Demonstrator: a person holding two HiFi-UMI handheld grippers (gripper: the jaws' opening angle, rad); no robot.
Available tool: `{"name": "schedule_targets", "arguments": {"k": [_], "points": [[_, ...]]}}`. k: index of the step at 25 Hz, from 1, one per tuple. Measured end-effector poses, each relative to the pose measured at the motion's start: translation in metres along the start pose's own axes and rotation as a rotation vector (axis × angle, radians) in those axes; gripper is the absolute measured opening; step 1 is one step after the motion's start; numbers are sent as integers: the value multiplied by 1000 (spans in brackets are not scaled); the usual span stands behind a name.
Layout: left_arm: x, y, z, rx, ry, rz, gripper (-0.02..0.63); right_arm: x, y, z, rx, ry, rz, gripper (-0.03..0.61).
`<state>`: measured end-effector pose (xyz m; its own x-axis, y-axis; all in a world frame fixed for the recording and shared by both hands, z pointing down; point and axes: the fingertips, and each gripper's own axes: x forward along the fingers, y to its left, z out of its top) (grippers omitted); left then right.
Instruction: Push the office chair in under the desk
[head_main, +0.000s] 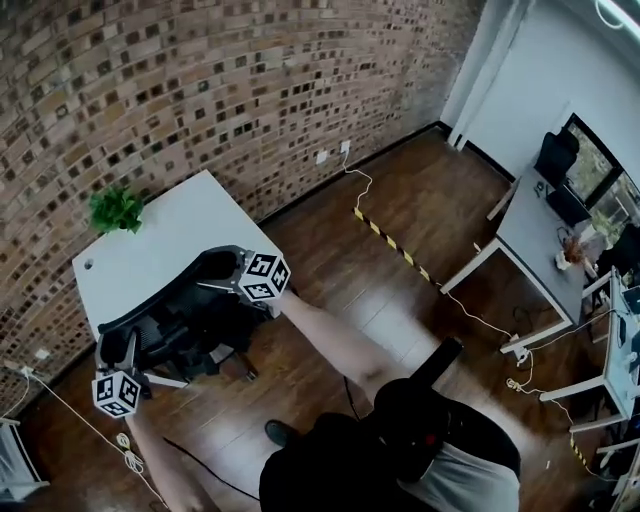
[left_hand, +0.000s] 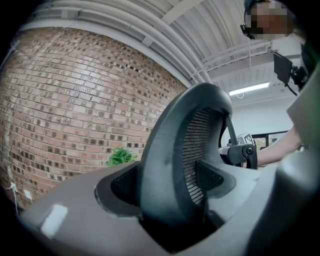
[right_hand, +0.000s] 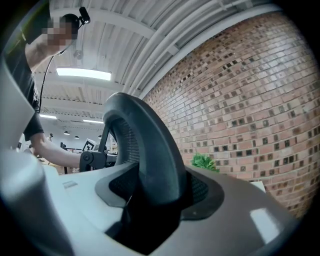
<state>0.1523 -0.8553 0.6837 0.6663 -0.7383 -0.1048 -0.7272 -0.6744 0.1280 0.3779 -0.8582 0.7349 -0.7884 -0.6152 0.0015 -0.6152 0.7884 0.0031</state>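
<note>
Clamped jaws fill the foreground: the left gripper (left_hand: 167, 189) and the right gripper (right_hand: 155, 192) each squeeze the backrest rim of the office chair (head_main: 185, 328), one at either side, a hold that I judge lets the person steer it squarely toward the brick wall (head_main: 200, 80). In the head view the chair stands with its backrest at the near edge of the white desk (head_main: 170, 245), nearly tucked in by my reading. I count one chair, two grippers, and one green plant (head_main: 116, 210) on that desk.

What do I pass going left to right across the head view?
The left gripper → office chair → right gripper → yellow-black floor tape → white desk at the right.
</note>
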Motion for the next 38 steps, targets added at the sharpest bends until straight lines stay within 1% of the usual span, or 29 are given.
{"name": "schedule_targets", "arguments": {"k": [3, 6, 9, 10, 12, 13, 15, 18, 20, 21, 22, 23, 25, 26, 28, 30, 32, 33, 35, 37, 38], "points": [[2, -9, 11, 13, -10, -16, 442, -10, 0, 11, 0, -6, -2, 250], [-6, -4, 22, 31, -25, -19, 442, -4, 11, 24, -5, -13, 7, 250], [-7, 5, 18, 47, -13, -33, 442, -2, 9, 19, -5, -38, 0, 250], [-3, 7, 19, 55, -3, -40, 443, -4, 8, 22, -5, -51, -4, 250], [-2, 8, 31, 80, 11, -59, 445, -7, 16, 49, -8, -72, -6, 250], [-6, 7, 40, 94, 15, -68, 445, -8, 23, 61, 0, -80, -15, 253], [-17, 8, 53, 106, 27, -75, 446, -8, 32, 72, 23, -94, -44, 262], [-21, 16, 54, 80, 40, -76, 450, -8, 29, 77, 32, -94, -98, 279], [-29, 27, 59, 54, 26, -51, 451, -16, 20, 77, 42, -97, -142, 252], [-39, 35, 68, 46, 8, -26, 451, -23, 16, 78, 54, -100, -171, 270], [-51, 42, 78, 38, -14, 3, 451, -32, 12, 80, 77, -101, -210, 265], [-64, 48, 88, 28, -35, 30, 451, -42, 8, 80, 112, -111, -241, 241], [-85, 49, 100, 14, -65, 67, 449, -63, 7, 81, 195, -152, -266, 239], [-95, 43, 100, 14, -66, 72, 449, -74, 12, 82, 231, -163, -272, 239], [-118, 16, 86, 23, -41, 63, 449, -91, 34, 73, 310, -168, -245, 239], [-137, -21, 70, 20, -28, 37, 449, -105, 59, 68, 370, -170, -202, 239], [-152, -59, 51, 1, -26, 6, 449, -117, 79, 68, 420, -188, -143, 239], [-164, -75, 36, -8, -18, -6, 449, -121, 91, 63, 446, -201, -111, 241], [-196, -92, -8, -14, -3, -17, 449, -119, 114, 39, 492, -240, -40, 256], [-227, -96, -65, -47, -6, 2, 449, -118, 131, -1, 525, -278, 18, 285], [-242, -99, -91, -73, -5, 20, 449, -122, 140, -24, 538, -283, 29, 288]]}}
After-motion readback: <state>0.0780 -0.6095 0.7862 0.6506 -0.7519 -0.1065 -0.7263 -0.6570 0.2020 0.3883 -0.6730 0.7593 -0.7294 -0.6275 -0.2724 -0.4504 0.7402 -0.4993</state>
